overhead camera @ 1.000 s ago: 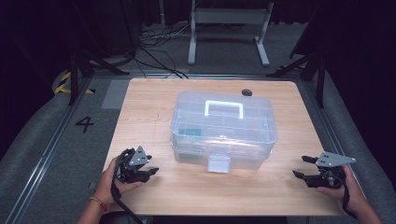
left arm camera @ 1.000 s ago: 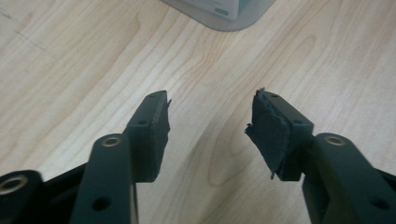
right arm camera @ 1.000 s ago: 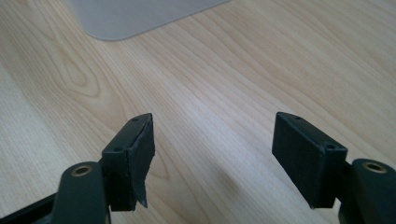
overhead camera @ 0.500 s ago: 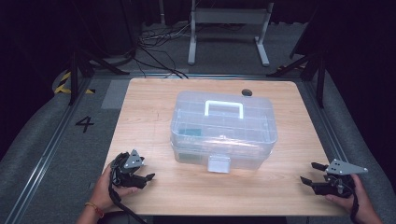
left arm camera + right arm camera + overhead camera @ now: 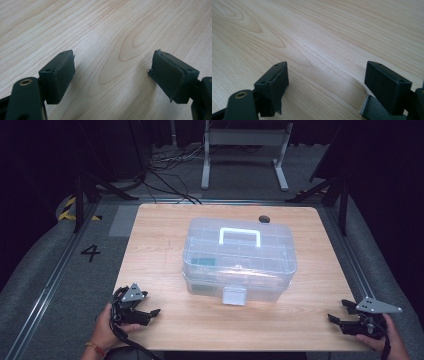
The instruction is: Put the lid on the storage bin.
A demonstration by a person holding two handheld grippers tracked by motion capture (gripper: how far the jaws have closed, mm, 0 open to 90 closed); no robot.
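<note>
A clear plastic storage box [image 5: 239, 260] with a white handle and a front latch stands shut in the middle of the wooden table [image 5: 155, 230]. My left gripper [image 5: 150, 312] rests low at the near left corner, well apart from the box. Its jaws have just been opening and stand wide over bare wood, with nothing between them [image 5: 113, 72]. My right gripper [image 5: 336, 312] lies at the near right corner, also far from the box. Its jaws have likewise been opening and hold nothing [image 5: 327, 77]. A torn pad [image 5: 166, 75] shows on one left jaw.
A dark round hole [image 5: 264, 219] sits near the table's far edge behind the box. On the floor beyond are a metal stand [image 5: 243, 140] and loose cables. A "4" mark [image 5: 90, 252] is on the floor at the left.
Both hands have drawn back toward the near edge and sunk to the tabletop, the right one also outward. Both pairs of jaws stand wider than before.
</note>
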